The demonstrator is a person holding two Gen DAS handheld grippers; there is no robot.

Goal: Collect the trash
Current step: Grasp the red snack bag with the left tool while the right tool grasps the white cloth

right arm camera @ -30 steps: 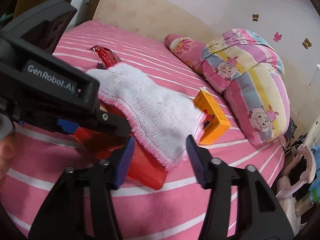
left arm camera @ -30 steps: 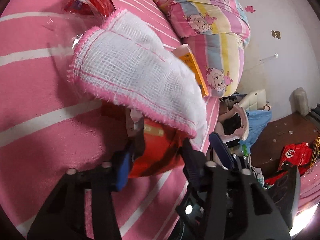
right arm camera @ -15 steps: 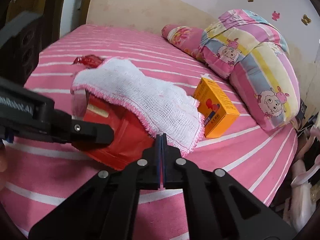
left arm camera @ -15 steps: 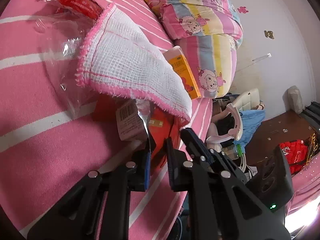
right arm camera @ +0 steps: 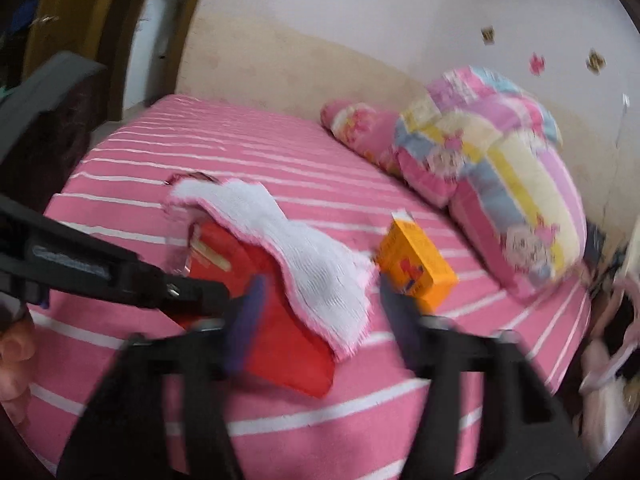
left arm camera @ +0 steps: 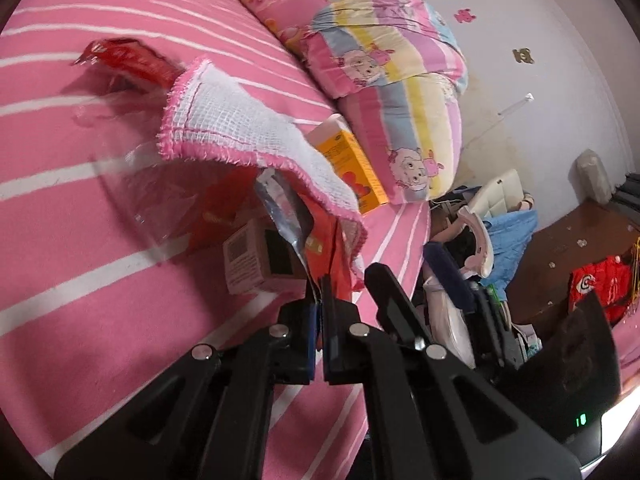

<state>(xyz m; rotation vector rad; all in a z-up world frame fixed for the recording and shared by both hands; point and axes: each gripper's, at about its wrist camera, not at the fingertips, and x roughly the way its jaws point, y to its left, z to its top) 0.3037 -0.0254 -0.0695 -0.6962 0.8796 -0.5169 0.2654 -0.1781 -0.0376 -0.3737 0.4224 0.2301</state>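
Left claw pinching a wrapper on the bed, right claw spread wide.

My left claw (left arm camera: 319,312) is closed tight on the edge of a red snack wrapper (left arm camera: 320,240) that lies on the pink striped bed (left arm camera: 80,280), partly under a white cloth (left arm camera: 240,128). My right claw (right arm camera: 320,308) gapes open, gripping nothing, just in front of the cloth. An orange box (right arm camera: 416,268) sits beside the cloth, near the pillows (right arm camera: 500,184).
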